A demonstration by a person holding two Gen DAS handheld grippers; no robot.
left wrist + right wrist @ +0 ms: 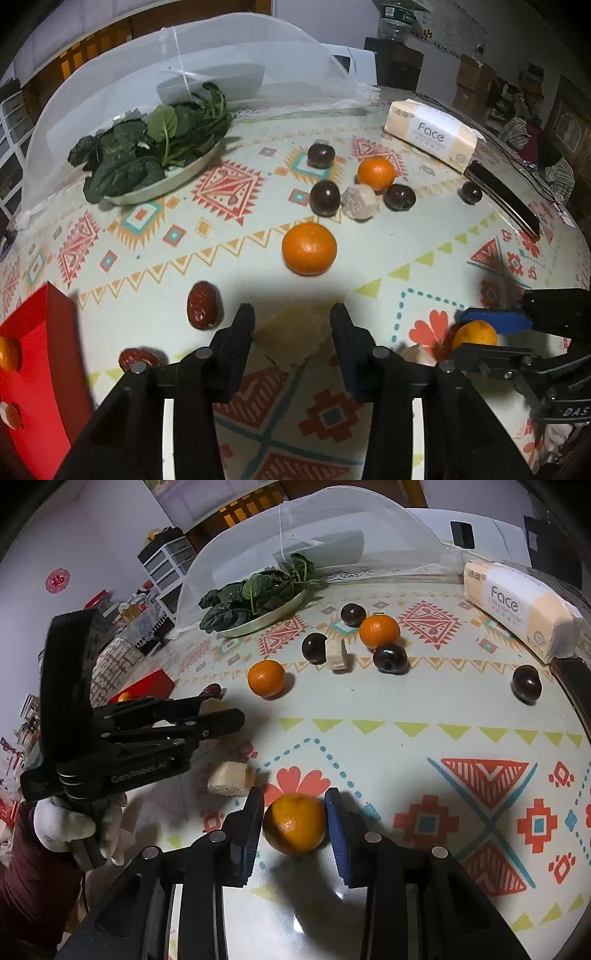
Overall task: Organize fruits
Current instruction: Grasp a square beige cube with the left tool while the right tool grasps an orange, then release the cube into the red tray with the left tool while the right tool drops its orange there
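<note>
My left gripper (293,325) is shut on a beige square cake (295,341) low over the patterned tablecloth; the right wrist view shows that gripper (221,709) in a gloved hand (74,823). My right gripper (294,802) is shut on a small orange (295,827), its pads against both sides; in the left wrist view that orange (476,332) sits between the same fingers. Loose on the cloth lie two more oranges (309,249) (376,173), several dark plums (325,197), another cake piece (360,202) and two red dates (202,305). A red box (33,369) at the left holds an orange (9,352).
A plate of spinach (155,155) stands at the back left beside a white mesh food cover (110,74). A tissue pack (430,134) and a dark flat object (502,199) lie at the right edge. Another cake piece (231,779) lies near my right gripper.
</note>
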